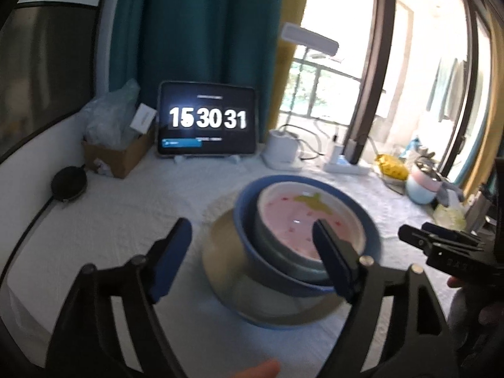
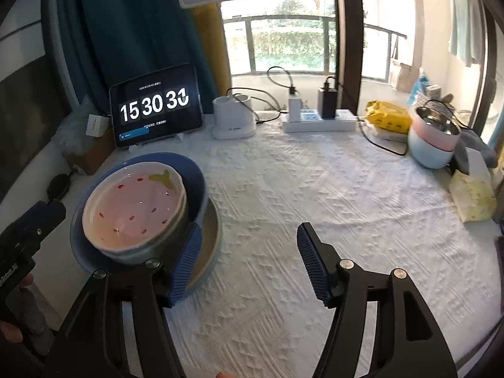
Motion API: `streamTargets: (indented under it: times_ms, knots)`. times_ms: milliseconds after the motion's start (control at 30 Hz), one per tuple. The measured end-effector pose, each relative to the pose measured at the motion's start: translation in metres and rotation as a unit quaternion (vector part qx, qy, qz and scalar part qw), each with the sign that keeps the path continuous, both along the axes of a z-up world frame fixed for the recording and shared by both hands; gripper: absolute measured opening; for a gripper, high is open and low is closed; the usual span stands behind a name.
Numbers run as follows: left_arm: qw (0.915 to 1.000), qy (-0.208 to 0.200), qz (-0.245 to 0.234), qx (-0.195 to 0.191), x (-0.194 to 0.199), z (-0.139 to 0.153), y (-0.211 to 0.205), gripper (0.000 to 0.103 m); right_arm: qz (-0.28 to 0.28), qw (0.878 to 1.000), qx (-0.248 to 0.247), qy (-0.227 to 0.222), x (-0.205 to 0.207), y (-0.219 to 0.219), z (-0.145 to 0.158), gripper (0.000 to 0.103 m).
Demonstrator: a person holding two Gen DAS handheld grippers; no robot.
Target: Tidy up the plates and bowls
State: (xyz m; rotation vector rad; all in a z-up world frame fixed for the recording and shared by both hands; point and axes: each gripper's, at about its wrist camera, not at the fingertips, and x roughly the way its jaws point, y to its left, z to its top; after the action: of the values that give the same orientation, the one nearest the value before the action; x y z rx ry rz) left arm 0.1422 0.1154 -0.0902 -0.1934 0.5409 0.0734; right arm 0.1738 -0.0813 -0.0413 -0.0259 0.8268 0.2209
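Note:
A pink strawberry-patterned bowl (image 1: 293, 217) (image 2: 132, 208) sits nested in a blue bowl (image 1: 245, 236) (image 2: 192, 173), which rests on a blue-rimmed plate (image 1: 220, 252) (image 2: 211, 236) on the white tablecloth. My left gripper (image 1: 252, 245) is open around the near side of this stack. Its right finger (image 1: 330, 252) is in front of the pink bowl, and its left finger stands clear of the plate. My right gripper (image 2: 249, 252) is open just right of the stack with only cloth between its fingers. Its left finger (image 2: 189, 258) overlaps the plate's edge.
A tablet clock (image 2: 154, 107), a lamp base (image 2: 233, 119) and a power strip (image 2: 318, 119) line the back. At the right are a yellow pack (image 2: 389, 116), a pink bowl stacked in a pale blue one (image 2: 434, 138) and a tissue pack (image 2: 472, 195). A cardboard box (image 1: 116, 154) stands back left.

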Motion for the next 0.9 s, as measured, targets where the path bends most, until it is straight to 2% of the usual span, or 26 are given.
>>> streamTargets:
  times_ms: [233, 533, 733, 900]
  knots:
    - [0.9994, -0.014, -0.032, -0.001, -0.023, 0.009, -0.022, 0.091, -0.026, 0.999, -0.011, -0.019, -0.025, -0.028, 0.01, 0.066]
    - [0.9984, -0.025, -0.049, 0.011, -0.057, 0.016, -0.034, 0.092, -0.069, 0.995, -0.024, -0.063, -0.068, -0.061, 0.028, 0.066]
    - [0.9976, -0.032, -0.061, 0.012, -0.082, 0.019, -0.04, 0.092, -0.084, 0.992, -0.039, -0.09, -0.107, -0.069, 0.037, 0.066]
    - [0.9962, -0.041, -0.071, 0.029, -0.1, 0.022, -0.048, 0.092, -0.084, 0.99, -0.044, -0.102, -0.136, -0.071, 0.039, 0.066]
